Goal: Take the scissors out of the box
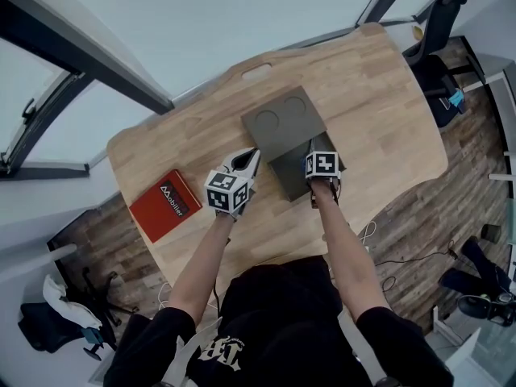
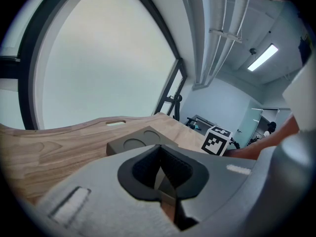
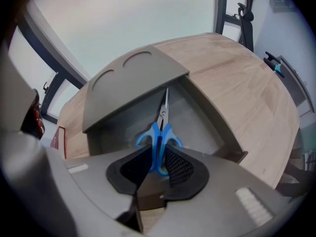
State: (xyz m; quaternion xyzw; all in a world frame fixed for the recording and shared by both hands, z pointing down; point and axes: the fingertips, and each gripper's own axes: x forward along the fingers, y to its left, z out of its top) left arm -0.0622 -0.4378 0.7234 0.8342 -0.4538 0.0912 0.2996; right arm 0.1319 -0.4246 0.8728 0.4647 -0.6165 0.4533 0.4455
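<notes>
The blue-handled scissors [image 3: 159,132] lie in the open grey-brown box [image 3: 207,117], blades pointing away from me. My right gripper [image 3: 159,157] points steeply down into the box [image 1: 294,176], and its pads press on the two handle loops. In the head view its marker cube hides the scissors. The box lid [image 1: 282,119] stands raised at the back, with two round hollows in it. My left gripper [image 1: 248,161] hovers by the box's left front corner, shut with nothing in it [image 2: 159,154]. It looks level across the table at the lid [image 2: 140,142].
The box sits mid-table on a light wooden table [image 1: 379,111] with rounded edges. A red book [image 1: 165,204] lies near the table's left edge. Windows run behind the table. Office chairs [image 1: 439,63] stand on the floor to the right.
</notes>
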